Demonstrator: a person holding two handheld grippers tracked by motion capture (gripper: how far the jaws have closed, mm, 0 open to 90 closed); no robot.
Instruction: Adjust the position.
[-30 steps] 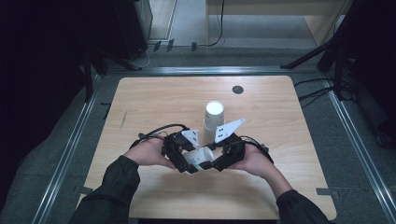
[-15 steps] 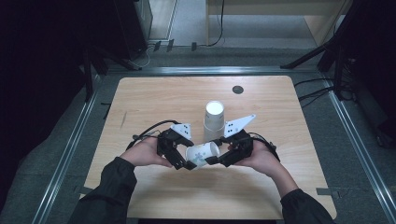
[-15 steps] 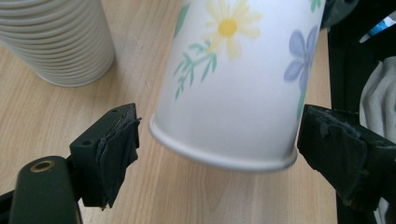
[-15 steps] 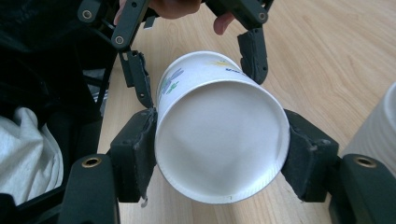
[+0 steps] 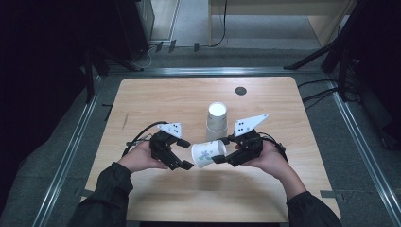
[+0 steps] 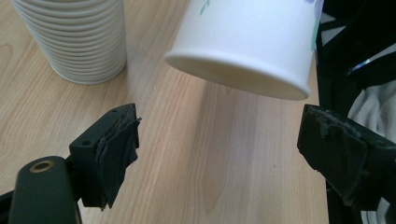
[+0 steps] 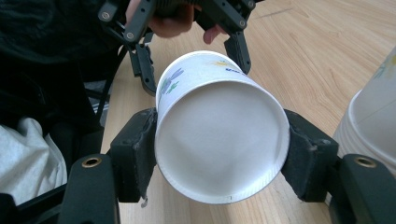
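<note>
one cup (image 5: 207,153) in right gripper (image 5: 222,157), one stack (image 5: 217,122) behind.

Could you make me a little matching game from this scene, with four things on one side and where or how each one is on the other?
Things:
1. White paper cup with flower print
2. Stack of white paper cups
3. Left gripper
4. Small dark round disc

States:
A. Set in the wooden table near its far edge
B. Jaws open, nothing between them
C. Lying sideways, clamped by the right gripper
D. Standing upside down mid-table

Pairs: 1-C, 2-D, 3-B, 4-A
</note>
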